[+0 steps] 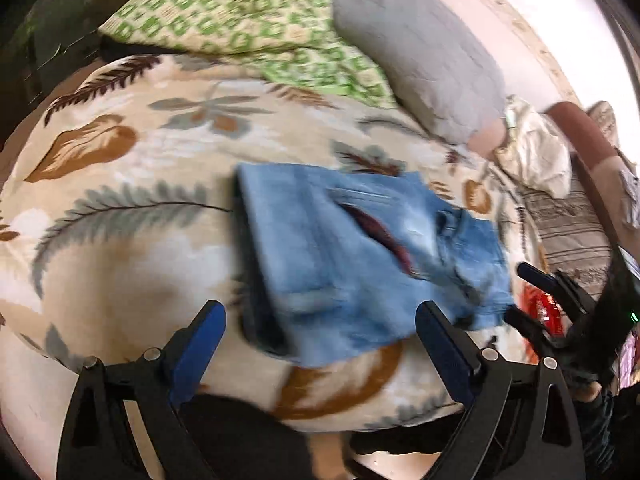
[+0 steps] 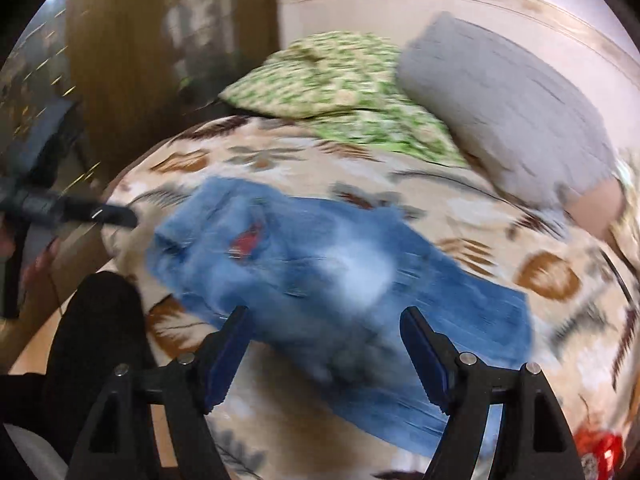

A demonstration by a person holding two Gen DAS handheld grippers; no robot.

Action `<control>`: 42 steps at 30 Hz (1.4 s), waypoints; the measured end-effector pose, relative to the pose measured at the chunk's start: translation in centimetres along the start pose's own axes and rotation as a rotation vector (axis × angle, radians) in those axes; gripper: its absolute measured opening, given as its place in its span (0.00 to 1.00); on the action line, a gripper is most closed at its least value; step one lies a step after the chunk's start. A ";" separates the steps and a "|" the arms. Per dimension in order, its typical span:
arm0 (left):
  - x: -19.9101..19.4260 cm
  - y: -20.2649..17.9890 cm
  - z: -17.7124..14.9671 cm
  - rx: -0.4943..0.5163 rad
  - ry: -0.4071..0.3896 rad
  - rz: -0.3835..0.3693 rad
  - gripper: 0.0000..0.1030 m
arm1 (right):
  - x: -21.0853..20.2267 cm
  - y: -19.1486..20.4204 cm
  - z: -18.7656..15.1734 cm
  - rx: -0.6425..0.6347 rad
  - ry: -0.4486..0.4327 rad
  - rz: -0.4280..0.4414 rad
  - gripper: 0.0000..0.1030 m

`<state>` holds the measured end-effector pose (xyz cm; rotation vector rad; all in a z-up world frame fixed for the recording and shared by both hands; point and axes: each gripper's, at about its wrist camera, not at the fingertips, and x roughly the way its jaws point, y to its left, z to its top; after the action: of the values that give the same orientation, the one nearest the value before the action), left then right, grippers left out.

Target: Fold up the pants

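In the left wrist view, the left claw (image 1: 320, 322) stands with its two blue-padded fingers (image 1: 198, 346) wide apart and nothing between the pads. Just beyond them the pants (image 1: 360, 252), light blue denim, lie folded into a compact bundle on the bed's leaf-patterned blanket (image 1: 132, 168), a dark red lining showing in a slit across the top layer. At the far side a green patterned cushion (image 1: 240, 20) rests beside a grey pillow (image 1: 416, 52), which lies to its right. At the right edge the right claw (image 1: 532, 296) appears, dark and partly cut off, near the right end of the pants; something red (image 1: 544, 308) shows behind it, too blurred to name.

In the right wrist view, heavily blurred, the right claw (image 2: 324, 348) also has its fingers (image 2: 424, 364) spread, clear of the cloth. The pants (image 2: 320, 264) stretch from the left to the near right across the blanket (image 2: 560, 280), directly beyond the fingertips. The left claw (image 2: 96, 214) shows as a dark bar at the left edge, by the left end of the pants. The green cushion (image 2: 340, 88) and grey pillow (image 2: 508, 108) lie at the far side.
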<state>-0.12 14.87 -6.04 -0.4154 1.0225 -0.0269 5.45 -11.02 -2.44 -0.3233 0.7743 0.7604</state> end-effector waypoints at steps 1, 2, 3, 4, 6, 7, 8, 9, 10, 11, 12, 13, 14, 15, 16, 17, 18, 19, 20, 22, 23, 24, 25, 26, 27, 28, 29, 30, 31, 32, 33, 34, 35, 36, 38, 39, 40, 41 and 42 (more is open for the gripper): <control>0.3 0.8 0.4 -0.002 0.008 0.008 0.93 | 0.4 1.1 0.5 -0.024 -0.002 0.020 0.76; 0.9 1.6 0.9 -0.001 0.017 0.009 0.93 | 0.7 1.8 0.8 -0.039 -0.004 0.031 0.76; 1.4 2.2 1.3 -0.006 0.028 0.010 0.93 | 1.2 3.1 1.4 -0.067 -0.006 0.048 0.76; 2.0 2.8 1.5 -0.014 0.041 0.011 0.93 | 1.4 3.9 1.7 -0.085 -0.007 0.059 0.76; 3.2 4.1 1.7 -0.048 0.084 -0.032 0.93 | 2.4 5.8 2.6 -0.120 -0.004 0.084 0.76; 3.7 4.6 1.5 -0.067 0.108 -0.063 0.93 | 3.0 6.7 2.9 -0.137 0.005 0.097 0.76; 4.2 4.9 1.2 -0.079 0.134 -0.102 0.93 | 3.4 7.3 3.1 -0.149 0.012 0.106 0.76; 4.7 5.1 1.0 -0.084 0.159 -0.131 0.93 | 4.3 8.2 3.3 -0.168 0.028 0.120 0.76; 5.3 5.1 0.7 -0.087 0.174 -0.147 0.93 | 5.0 8.7 3.4 -0.181 0.044 0.129 0.76; 6.1 5.1 0.5 -0.087 0.192 -0.159 0.93 | 5.7 9.0 3.4 -0.190 0.060 0.136 0.76; 6.8 5.0 0.4 -0.087 0.209 -0.165 0.93 | 6.8 9.5 3.3 -0.204 0.089 0.143 0.76; 7.5 4.9 0.1 -0.084 0.230 -0.174 0.93 | 7.7 9.8 3.2 -0.214 0.112 0.142 0.76; 8.4 4.6 -0.1 -0.076 0.252 -0.179 0.94 | 9.1 10.1 2.8 -0.225 0.148 0.134 0.76; 8.8 4.3 -0.2 -0.056 0.249 -0.175 0.97 | 9.8 10.2 2.6 -0.232 0.161 0.122 0.77; 8.9 3.8 -0.2 -0.030 0.244 -0.174 0.98 | 10.5 10.3 2.4 -0.235 0.173 0.111 0.77; 8.9 3.5 -0.2 -0.019 0.236 -0.168 0.98 | 10.8 10.3 2.3 -0.236 0.179 0.107 0.76; 8.9 3.3 -0.2 -0.017 0.233 -0.160 0.95 | 11.2 10.3 2.2 -0.234 0.182 0.099 0.75; 8.9 3.2 -0.1 -0.010 0.224 -0.144 0.84 | 11.5 10.3 2.2 -0.225 0.184 0.094 0.73; 8.8 3.0 0.0 0.015 0.206 -0.122 0.38 | 11.7 10.1 2.2 -0.214 0.189 0.083 0.67; 8.9 3.3 0.4 0.000 0.216 -0.185 0.24 | 11.7 9.7 2.1 -0.194 0.187 0.070 0.54; 8.9 3.3 0.6 0.003 0.222 -0.187 0.23 | 11.6 9.5 2.1 -0.176 0.186 0.069 0.52; 8.8 3.1 0.7 0.016 0.225 -0.186 0.19 | 11.5 9.3 2.2 -0.157 0.184 0.076 0.50; 8.6 2.9 1.0 0.027 0.225 -0.180 0.16 | 11.4 9.1 2.3 -0.139 0.184 0.084 0.49; 8.1 2.8 1.5 0.041 0.216 -0.186 0.13 | 11.2 9.1 2.5 -0.130 0.178 0.094 0.45; 7.1 2.5 2.1 0.058 0.192 -0.201 0.10 | 10.8 9.1 2.6 -0.126 0.174 0.109 0.39; 6.2 2.3 2.7 0.075 0.169 -0.211 0.10 | 10.6 9.1 2.7 -0.120 0.167 0.131 0.34; 5.2 2.0 3.3 0.092 0.143 -0.212 0.10 | 10.2 9.1 2.9 -0.105 0.156 0.172 0.30; 4.7 1.7 3.8 0.106 0.131 -0.213 0.10 | 10.1 9.2 3.2 -0.097 0.148 0.185 0.30; 4.6 1.4 4.0 0.119 0.131 -0.205 0.10 | 10.2 9.4 3.3 -0.102 0.143 0.177 0.30; 5.1 1.5 4.0 0.131 0.143 -0.176 0.10 | 10.5 9.7 3.4 -0.117 0.140 0.153 0.30; 5.8 1.5 3.7 0.137 0.161 -0.155 0.10 | 10.9 9.7 3.4 -0.118 0.149 0.148 0.30; 6.6 1.8 3.4 0.141 0.184 -0.131 0.10 | 11.6 9.7 3.2 -0.109 0.171 0.149 0.30; 7.8 2.5 2.9 0.134 0.218 -0.109 0.11 | 12.1 9.7 3.1 -0.104 0.182 0.148 0.30; 8.6 3.2 2.5 0.112 0.234 -0.109 0.13 | 12.6 9.6 2.7 -0.098 0.184 0.140 0.32; 9.4 4.4 2.1 0.061 0.231 -0.134 0.20 | 13.0 9.6 2.4 -0.095 0.186 0.150 0.33; 9.4 4.8 2.1 0.044 0.233 -0.145 0.26 | 13.0 9.6 2.3 -0.101 0.182 0.147 0.34; 9.2 4.9 2.1 0.033 0.231 -0.149 0.27 | 13.0 9.7 2.3 -0.113 0.176 0.143 0.34; 9.0 5.0 2.2 0.033 0.223 -0.148 0.33 | 12.9 9.7 2.2 -0.124 0.173 0.143 0.35; 8.6 4.9 2.2 0.033 0.215 -0.137 0.49 | 12.9 9.7 2.3 -0.133 0.170 0.144 0.37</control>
<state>5.46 18.31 -13.84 -0.4588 1.2020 -0.2146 5.69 3.26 -10.23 -0.4602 0.9164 0.9305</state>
